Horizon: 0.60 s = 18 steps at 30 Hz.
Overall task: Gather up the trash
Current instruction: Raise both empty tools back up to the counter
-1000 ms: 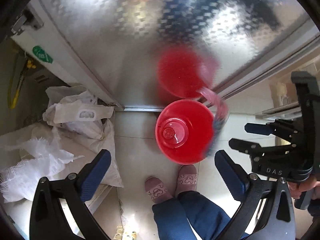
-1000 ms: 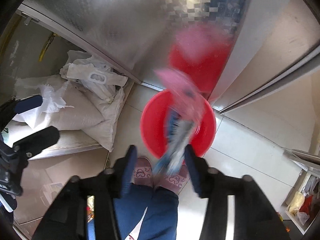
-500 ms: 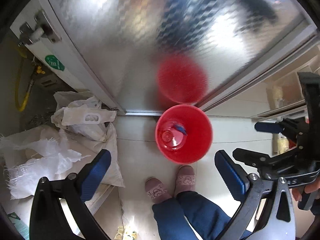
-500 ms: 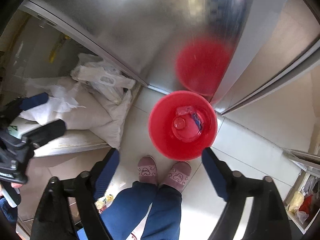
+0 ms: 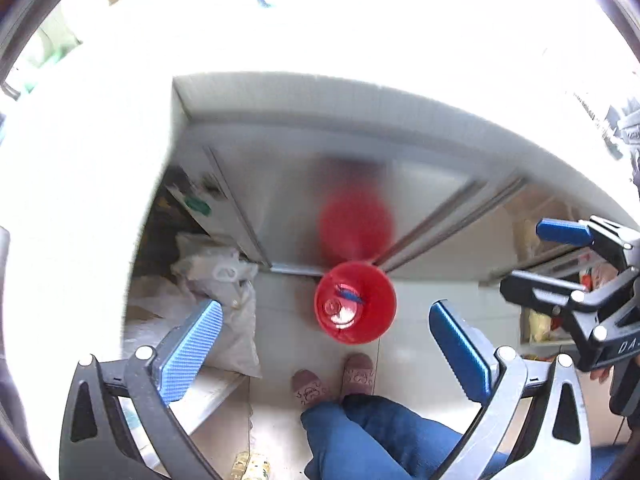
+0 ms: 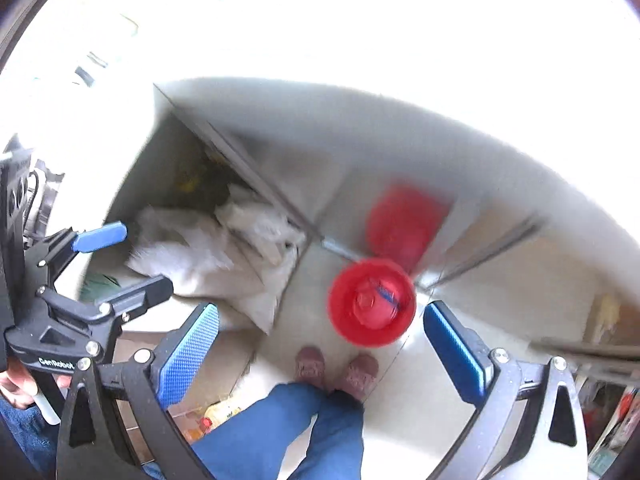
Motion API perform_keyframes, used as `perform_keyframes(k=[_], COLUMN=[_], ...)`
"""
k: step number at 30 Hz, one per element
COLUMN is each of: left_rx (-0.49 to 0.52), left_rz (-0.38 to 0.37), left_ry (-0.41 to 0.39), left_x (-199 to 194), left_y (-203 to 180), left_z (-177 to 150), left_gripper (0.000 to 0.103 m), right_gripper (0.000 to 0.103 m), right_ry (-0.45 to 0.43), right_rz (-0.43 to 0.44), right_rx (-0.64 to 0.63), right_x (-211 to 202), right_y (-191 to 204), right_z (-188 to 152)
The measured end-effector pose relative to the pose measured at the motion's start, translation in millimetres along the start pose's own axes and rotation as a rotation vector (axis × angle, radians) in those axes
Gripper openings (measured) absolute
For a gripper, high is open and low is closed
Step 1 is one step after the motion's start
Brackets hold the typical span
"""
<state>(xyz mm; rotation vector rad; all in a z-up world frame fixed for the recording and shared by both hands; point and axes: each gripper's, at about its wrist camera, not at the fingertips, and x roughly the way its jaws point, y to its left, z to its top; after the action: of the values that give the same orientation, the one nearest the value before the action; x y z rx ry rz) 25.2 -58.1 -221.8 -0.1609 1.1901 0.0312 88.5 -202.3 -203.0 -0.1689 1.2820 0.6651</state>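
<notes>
Hovering high over the floor, the left gripper (image 5: 326, 342) has its blue pads spread wide with nothing between them. The right gripper (image 6: 320, 344) hangs alongside, its pads equally far apart and empty. Below both, a red bucket (image 5: 355, 302) stands on the pale tile floor (image 5: 412, 344), just in front of the person's slippers (image 5: 334, 376) and against a metal cabinet door (image 5: 288, 200) that mirrors it. Inside the bucket lies trash (image 5: 347, 295): a wrapper with a blue streak, details blurred. White sacks (image 5: 218, 280) are heaped left of the bucket, near but apart. Countertop (image 5: 360, 40) above is overexposed.
</notes>
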Motion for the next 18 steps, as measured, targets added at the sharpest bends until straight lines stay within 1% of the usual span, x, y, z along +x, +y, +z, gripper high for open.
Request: perform_keyframes(k=[3,4,6,9,10,12,15,16,18], left_rx=[0.002,0.005,0.009,-0.004,-0.007,-0.005,0.001,0.006,0.003], left_rz=[0.01,0.011,0.015,0.005,0.003,0.013,0.021,0.006,-0.047], left_ry=[-0.045,-0.059,-0.082,-0.11,-0.122,-0.138,-0.146,-0.144,-0.146], left_x=[-40.8,-52.5,-73.2,-98.6,-106.0,-117.2,-129.0,-132.1,-140.2], left_y=[-1.1,-1.6,-1.6,3.7,6.6,11.2,20.1,23.9,33.2], left_z=[19.4,25.7,37.0,52.8,57.8,69.8,90.4,96.6,109.3], left_gripper=[0.103,0.103,0.103,0.103,0.103,0.103,0.103,0.103,0.103], right_gripper=[0.102,0.102,0.102,0.102,0.102,0.102,0.102,0.102,0.102], right_ry=[-0.063,-0.088,-0.152,-0.211,-0.22,-0.211,-0.187,-0.187,-0.19], right_rz=[-0.051,-0.054,-0.032,-0.053,-0.045,-0.039,0.008,0.021,0.027], right_rx=[-0.055,-0.06,-0.068,-0.103,-0.111,-0.124,-0.123,-0.129,-0.145], right_x=[-39.9,-52.0,-74.2,-99.5,-105.7,-109.8,-112.7,-113.3,-112.2], right_y=[13.4,15.3,20.5,26.0,28.9,32.8,34.6,38.0,46.5], right_z=[19.7,24.7,35.8,51.8,58.1,70.4,88.9,94.5,104.6])
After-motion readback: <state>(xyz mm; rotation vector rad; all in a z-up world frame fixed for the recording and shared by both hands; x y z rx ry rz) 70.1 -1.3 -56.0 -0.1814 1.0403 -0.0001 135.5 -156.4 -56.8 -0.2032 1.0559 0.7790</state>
